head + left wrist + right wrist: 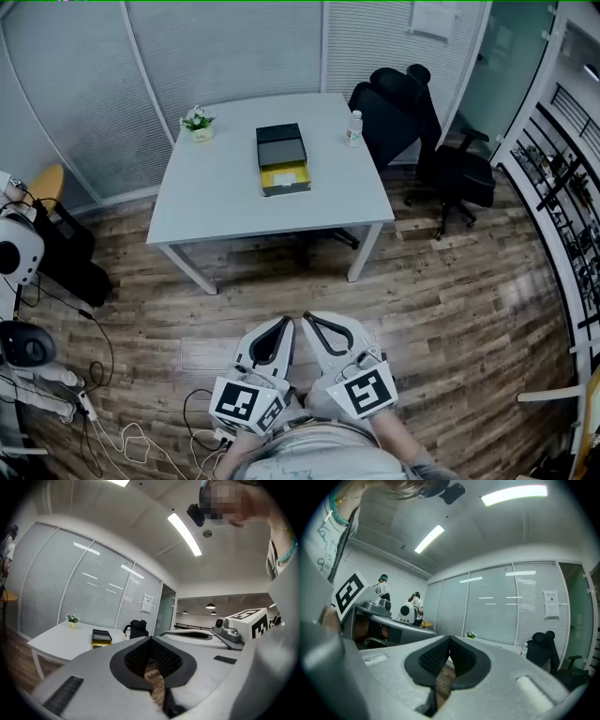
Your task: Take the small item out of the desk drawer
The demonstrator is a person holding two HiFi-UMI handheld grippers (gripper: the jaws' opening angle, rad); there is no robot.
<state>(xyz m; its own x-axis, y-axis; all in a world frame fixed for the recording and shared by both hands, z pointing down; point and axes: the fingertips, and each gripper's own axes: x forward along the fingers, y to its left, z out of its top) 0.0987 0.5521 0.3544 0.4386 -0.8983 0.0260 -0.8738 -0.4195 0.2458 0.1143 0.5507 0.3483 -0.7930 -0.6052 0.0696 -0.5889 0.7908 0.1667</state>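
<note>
You hold the left gripper (279, 326) and right gripper (314, 323) pinched shut, empty, close to your body. The drawer box (282, 159) sits well ahead on the white table (225, 192), its item unseen; step closer before opening a gripper

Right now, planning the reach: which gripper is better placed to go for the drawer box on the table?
Left, slightly: the left gripper lines up with the drawer box; the right gripper sits offset. Both are shut, far from it.
</note>
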